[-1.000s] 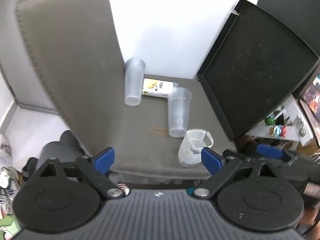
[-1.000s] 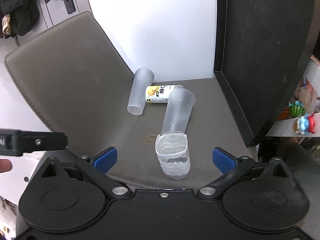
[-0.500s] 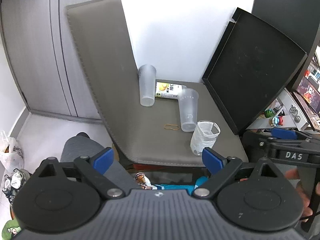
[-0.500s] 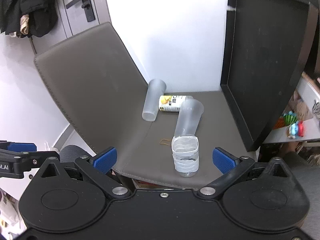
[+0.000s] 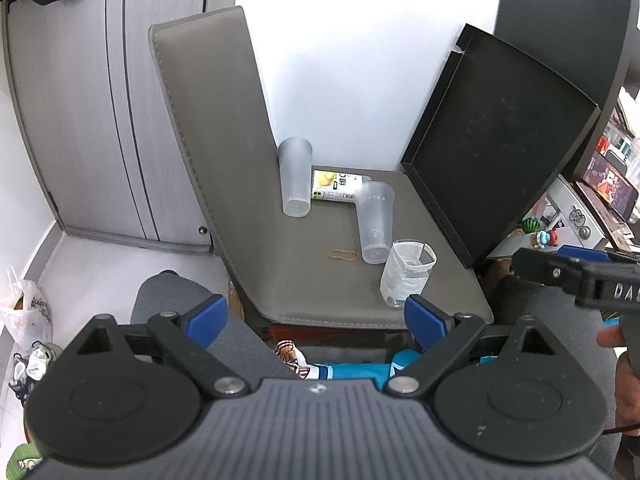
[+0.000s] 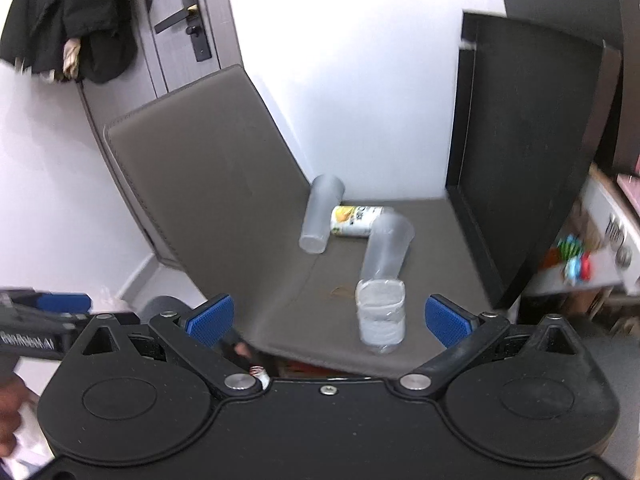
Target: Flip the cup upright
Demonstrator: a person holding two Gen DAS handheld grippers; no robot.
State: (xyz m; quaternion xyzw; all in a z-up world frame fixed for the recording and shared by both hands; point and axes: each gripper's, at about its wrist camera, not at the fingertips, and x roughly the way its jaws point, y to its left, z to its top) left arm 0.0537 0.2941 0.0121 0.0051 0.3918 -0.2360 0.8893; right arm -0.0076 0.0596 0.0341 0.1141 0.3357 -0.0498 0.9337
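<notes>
Cups: 2 frosted cups (image 5: 295, 178) (image 5: 374, 221) upright on chair seat (image 5: 320, 280). Left gripper (image 5: 316, 318) and right gripper (image 6: 327, 316) both spread wide, holding nothing.

A grey chair (image 5: 208, 120) stands against a white wall (image 5: 352, 60), beside a grey door (image 6: 180, 20).

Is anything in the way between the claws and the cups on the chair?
Nothing visible blocks them. Both claws, left and right, are open and back from the chair seat. The cut bottle stands nearest the front edge, ahead of the near cup; the far cup sits farther back.
</notes>
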